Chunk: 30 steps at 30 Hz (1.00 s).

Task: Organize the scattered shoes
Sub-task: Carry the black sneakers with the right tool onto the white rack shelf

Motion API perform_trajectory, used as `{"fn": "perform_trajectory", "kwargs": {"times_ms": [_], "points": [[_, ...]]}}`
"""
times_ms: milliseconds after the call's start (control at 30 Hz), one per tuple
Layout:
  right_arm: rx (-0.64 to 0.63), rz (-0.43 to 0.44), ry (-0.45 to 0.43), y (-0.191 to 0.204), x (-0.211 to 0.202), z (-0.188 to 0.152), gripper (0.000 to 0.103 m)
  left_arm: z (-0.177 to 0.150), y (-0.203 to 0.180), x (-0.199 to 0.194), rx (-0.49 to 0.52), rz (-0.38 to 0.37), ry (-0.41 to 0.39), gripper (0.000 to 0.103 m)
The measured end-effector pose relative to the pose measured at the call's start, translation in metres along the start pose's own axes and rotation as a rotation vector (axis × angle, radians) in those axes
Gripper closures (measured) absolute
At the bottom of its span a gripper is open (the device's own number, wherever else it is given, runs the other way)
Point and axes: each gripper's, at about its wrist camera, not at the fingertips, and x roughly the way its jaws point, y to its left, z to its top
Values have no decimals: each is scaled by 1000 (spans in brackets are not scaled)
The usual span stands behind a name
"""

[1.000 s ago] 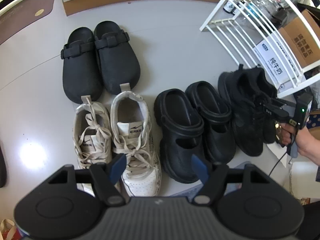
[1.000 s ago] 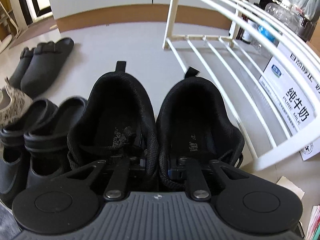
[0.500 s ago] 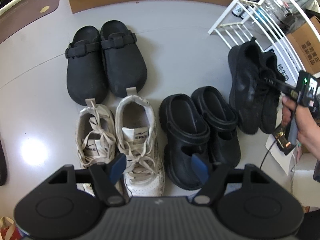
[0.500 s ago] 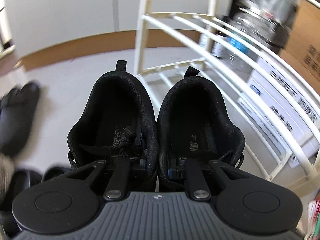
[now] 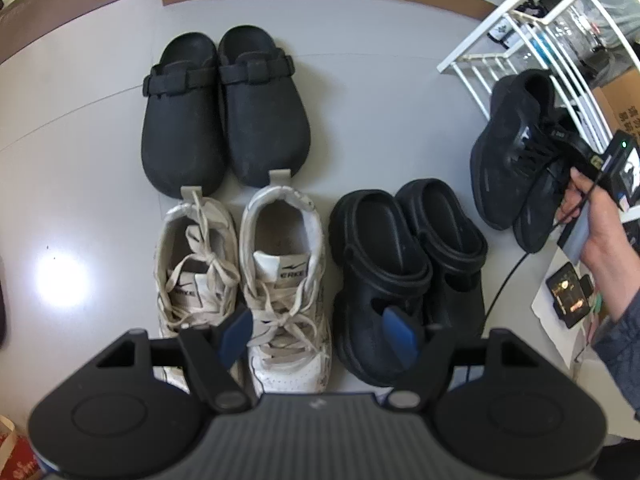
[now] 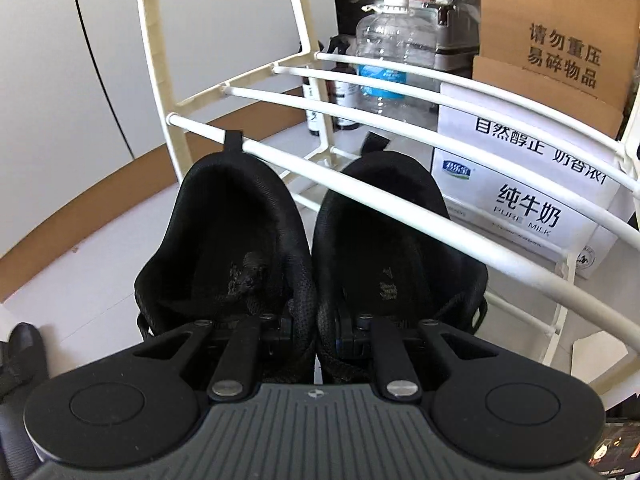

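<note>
My right gripper (image 6: 314,332) is shut on a pair of black mesh sneakers (image 6: 240,232), pinching their inner walls together. It holds them in the air, heels against the rails of the white wire shoe rack (image 6: 360,184). The pair also shows in the left wrist view (image 5: 516,148), lifted beside the rack (image 5: 520,40). My left gripper (image 5: 320,334) is open and empty above the white lace-up sneakers (image 5: 280,264) and the black chunky sandals (image 5: 400,264). Black clogs (image 5: 224,108) stand behind them on the floor.
Behind the rack stand a milk carton box (image 6: 520,200), a big clear water bottle (image 6: 392,52) and a cardboard box (image 6: 560,32). A phone (image 5: 568,294) lies on paper at the right. A brown mat (image 5: 60,8) lies at the far left.
My right gripper has lifted the black sneakers off the floor and carried them up and away to the rack. The left gripper has stayed open and drifted slightly.
</note>
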Motion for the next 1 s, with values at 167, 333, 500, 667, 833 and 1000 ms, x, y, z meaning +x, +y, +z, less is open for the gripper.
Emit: {"fn": "perform_trajectory", "kwargs": {"times_ms": [167,333,500,667,833,1000], "points": [[57,-72,-50,-7,10,-15,86,1,7,4,-27,18,10,29],[59,-121,-121,-14,19,-21,86,5,7,11,-37,21,20,29],[72,-178,-172,-19,27,-20,86,8,3,18,-29,5,38,29],[125,-230,-186,-31,37,-10,86,9,2,20,-22,11,38,29],[159,-282,-195,-43,48,1,87,7,5,19,-30,13,36,29],[174,-329,-187,-52,60,6,84,7,5,17,-27,9,31,29]]}}
